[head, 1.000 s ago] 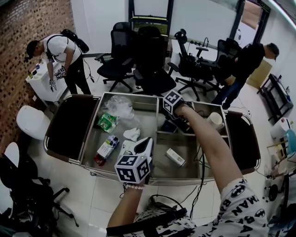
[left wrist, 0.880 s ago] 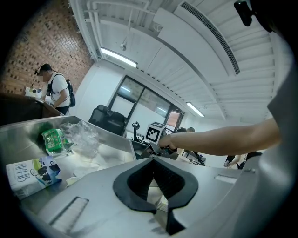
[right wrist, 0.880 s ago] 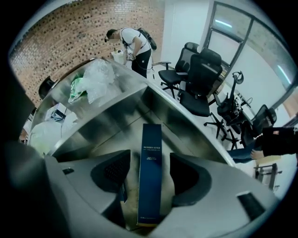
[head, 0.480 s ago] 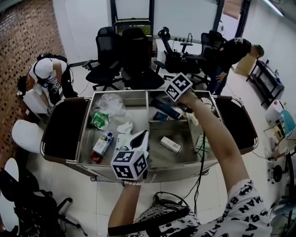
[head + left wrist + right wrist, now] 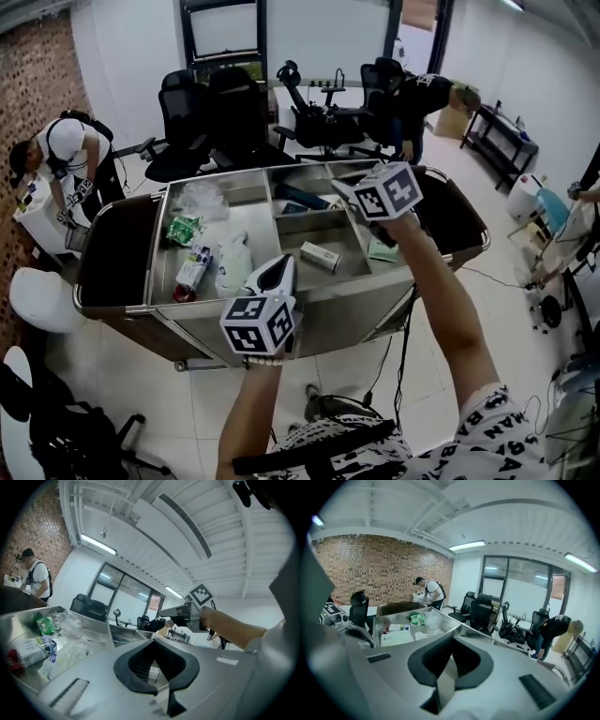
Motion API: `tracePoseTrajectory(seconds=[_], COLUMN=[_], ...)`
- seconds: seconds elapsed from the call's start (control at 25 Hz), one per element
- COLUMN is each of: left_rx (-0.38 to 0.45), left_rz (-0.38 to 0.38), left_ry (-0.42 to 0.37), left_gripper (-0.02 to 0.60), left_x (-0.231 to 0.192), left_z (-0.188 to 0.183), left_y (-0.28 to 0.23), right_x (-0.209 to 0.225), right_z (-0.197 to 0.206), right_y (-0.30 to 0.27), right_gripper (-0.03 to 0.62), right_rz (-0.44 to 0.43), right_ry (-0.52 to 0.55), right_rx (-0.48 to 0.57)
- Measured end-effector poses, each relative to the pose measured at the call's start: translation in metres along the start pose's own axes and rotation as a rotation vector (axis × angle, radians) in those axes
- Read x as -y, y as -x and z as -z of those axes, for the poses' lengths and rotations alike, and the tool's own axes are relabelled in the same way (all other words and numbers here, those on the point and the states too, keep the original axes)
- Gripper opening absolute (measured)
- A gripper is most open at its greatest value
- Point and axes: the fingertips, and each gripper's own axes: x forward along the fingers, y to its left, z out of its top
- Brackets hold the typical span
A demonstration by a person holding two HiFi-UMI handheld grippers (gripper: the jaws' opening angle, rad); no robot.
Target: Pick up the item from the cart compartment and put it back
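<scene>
The steel cart (image 5: 328,314) sits in the middle of the frame on pale floor tiles, with dark padded panels at its left and right ends. Its big left compartment holds a clear plastic bag (image 5: 202,199), a green packet (image 5: 183,228), a carton (image 5: 190,272) and a white pouch (image 5: 232,262). The dark blue item (image 5: 302,199) lies in the far middle compartment, with nothing touching it. A small white box (image 5: 320,255) lies alone in the compartment nearer the bottom of the frame.

The right gripper (image 5: 339,186) is held up over the cart's right side. Its jaws have just been closing and now meet with nothing between them. The left gripper (image 5: 279,267) hovers at the cart's near edge, lower centre. It points toward the cart, jaws pressed together and empty.

Black office chairs (image 5: 216,122) crowd the top of the frame in front of glass partitions. A brick wall (image 5: 37,75) runs along the upper left, where a person in a white shirt (image 5: 66,155) bends over a small table. Another person in black (image 5: 422,94) stoops at the upper right. A cable (image 5: 403,347) trails across the floor below the cart.
</scene>
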Motion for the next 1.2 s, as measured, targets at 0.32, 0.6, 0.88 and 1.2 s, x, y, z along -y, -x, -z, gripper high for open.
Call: tracePoseTrajectory(seconds=[0.32,0.6,0.88,1.2], left_rx=[0.008,-0.037,-0.066,-0.081], left_rz=[0.031,0.017,-0.020,-0.056], left_ry=[-0.004,-0.004,-0.015,-0.034], left_gripper=[-0.002,-0.002,-0.002,-0.002], left_x=[0.042,0.064,0.098,0.129], left_z=[0.026,0.057,0.077,0.093], left_y=[0.047,0.075,0.080,0.080], right_x=[-0.071,-0.125,-0.141,-0.126], right_z=[0.054,0.130,0.193,0.233], right_y=[0.122,0.169,0.197,0.217], right_gripper=[-0.005,-0.002,0.000,0.001], right_rz=[0.089,0.116,0.102,0.093], right_ry=[-0.111,-0.229,-0.331,-0.388], right_rx=[0.180,0.266,0.283,0.291])
